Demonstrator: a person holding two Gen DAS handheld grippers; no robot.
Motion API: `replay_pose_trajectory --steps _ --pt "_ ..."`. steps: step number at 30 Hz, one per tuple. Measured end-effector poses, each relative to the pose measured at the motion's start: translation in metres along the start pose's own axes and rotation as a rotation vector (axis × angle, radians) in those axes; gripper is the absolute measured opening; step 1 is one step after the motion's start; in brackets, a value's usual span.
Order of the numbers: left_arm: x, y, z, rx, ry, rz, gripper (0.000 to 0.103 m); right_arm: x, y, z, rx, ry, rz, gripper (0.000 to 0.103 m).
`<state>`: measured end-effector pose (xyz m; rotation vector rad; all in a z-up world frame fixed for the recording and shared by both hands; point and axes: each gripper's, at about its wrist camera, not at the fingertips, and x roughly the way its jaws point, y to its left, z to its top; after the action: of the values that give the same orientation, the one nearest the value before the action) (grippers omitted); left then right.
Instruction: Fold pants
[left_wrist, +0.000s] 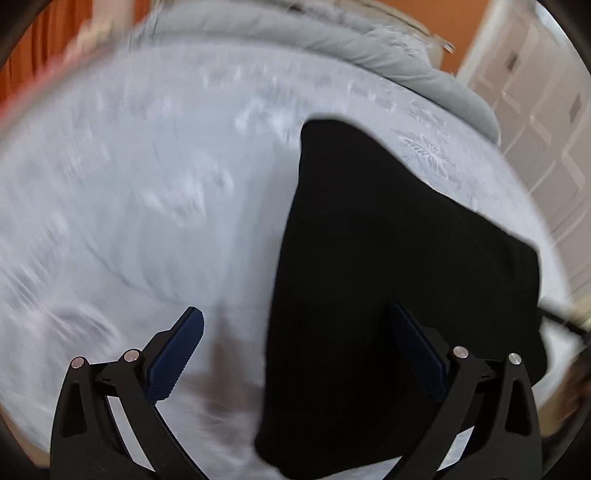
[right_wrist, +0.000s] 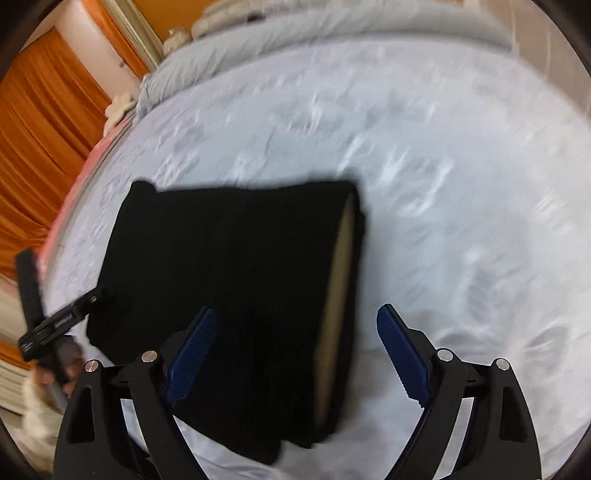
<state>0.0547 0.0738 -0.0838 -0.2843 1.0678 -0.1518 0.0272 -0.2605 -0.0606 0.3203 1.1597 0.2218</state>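
Black pants (left_wrist: 388, 277) lie folded into a flat rectangle on a pale patterned bed sheet (left_wrist: 129, 184). In the right wrist view the pants (right_wrist: 240, 277) show a tan inner strip (right_wrist: 338, 295) along their right edge. My left gripper (left_wrist: 295, 354) is open and empty above the pants' left edge. My right gripper (right_wrist: 295, 350) is open and empty above the pants' near right part. The left gripper also shows at the left of the right wrist view (right_wrist: 62, 321), held in a hand. Both views are motion-blurred.
A rolled grey duvet (right_wrist: 295, 33) lies along the far side of the bed. Orange curtains (right_wrist: 40, 129) hang at the left. A white panelled wardrobe (left_wrist: 535, 110) stands beyond the bed's right edge.
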Motion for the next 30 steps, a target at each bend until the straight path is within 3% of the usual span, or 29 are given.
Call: replay_pose_trajectory --steps 1,2,3,4,5,6,8,10,12,13,15,17,18,19,22,24,26,27,29,30 --pt "0.007 0.009 0.001 -0.059 0.041 -0.064 0.097 0.008 0.002 -0.001 -0.004 0.006 -0.009 0.086" --pt "0.01 0.019 0.003 -0.112 0.063 -0.124 0.085 0.012 0.008 -0.003 -0.018 -0.007 -0.025 0.085" --pt "0.007 0.019 0.003 -0.108 0.058 -0.167 0.065 0.013 0.012 -0.004 -0.042 -0.016 -0.024 0.07" --pt "0.004 0.018 0.005 -0.098 0.078 -0.257 0.034 0.007 0.018 -0.005 -0.056 -0.034 -0.026 0.049" --pt "-0.002 0.018 0.006 -0.115 0.087 -0.274 0.032 -0.005 0.022 -0.006 -0.053 -0.062 -0.002 0.036" --pt "-0.013 0.017 0.006 -0.113 0.062 -0.284 0.027 -0.022 0.023 -0.006 -0.034 -0.093 0.072 0.031" --pt "-0.038 0.011 0.003 -0.063 0.02 -0.277 0.024 -0.04 0.029 -0.008 -0.058 -0.134 0.133 0.029" --pt "-0.063 0.007 -0.003 -0.018 0.001 -0.283 0.024 -0.042 0.035 -0.014 -0.121 -0.12 0.093 0.034" --pt "-0.068 0.01 -0.009 0.001 0.01 -0.222 0.033 -0.012 0.025 -0.019 -0.12 -0.019 -0.009 0.047" --pt "-0.064 0.014 -0.013 0.002 0.011 -0.14 0.039 -0.005 0.021 -0.02 -0.101 -0.004 -0.09 0.052" --pt "-0.061 0.019 -0.016 0.023 -0.041 0.078 0.037 -0.013 0.02 -0.019 -0.093 -0.061 -0.104 0.059" --pt "-0.072 0.021 -0.015 0.033 -0.094 0.109 0.046 -0.047 0.035 -0.018 -0.143 -0.242 -0.14 0.058" --pt "-0.083 0.019 -0.013 0.038 -0.143 0.101 0.053 -0.062 0.046 -0.019 -0.186 -0.326 -0.122 0.043" --pt "-0.09 0.016 -0.012 0.044 -0.184 0.108 0.068 -0.066 0.052 -0.017 -0.203 -0.345 -0.09 0.006" --pt "-0.102 -0.011 -0.007 0.12 -0.29 0.164 0.071 -0.056 0.071 -0.005 -0.217 -0.318 0.028 0.0" --pt "-0.093 -0.033 -0.002 0.186 -0.302 0.188 0.073 -0.026 0.083 0.007 -0.267 -0.243 0.001 0.0" --pt "-0.073 -0.048 0.006 0.227 -0.266 0.202 0.084 0.029 0.071 0.027 -0.235 -0.079 -0.125 0.0" --pt "-0.059 -0.055 0.008 0.24 -0.222 0.22 0.084 0.04 0.063 0.03 -0.182 -0.052 -0.108 0.0" --pt "-0.022 -0.057 0.013 0.247 -0.133 0.308 0.085 0.027 0.055 0.036 -0.064 -0.101 -0.048 0.0" --pt "-0.013 -0.055 0.013 0.239 -0.116 0.321 0.085 0.008 0.066 0.033 -0.107 -0.155 -0.045 0.0"
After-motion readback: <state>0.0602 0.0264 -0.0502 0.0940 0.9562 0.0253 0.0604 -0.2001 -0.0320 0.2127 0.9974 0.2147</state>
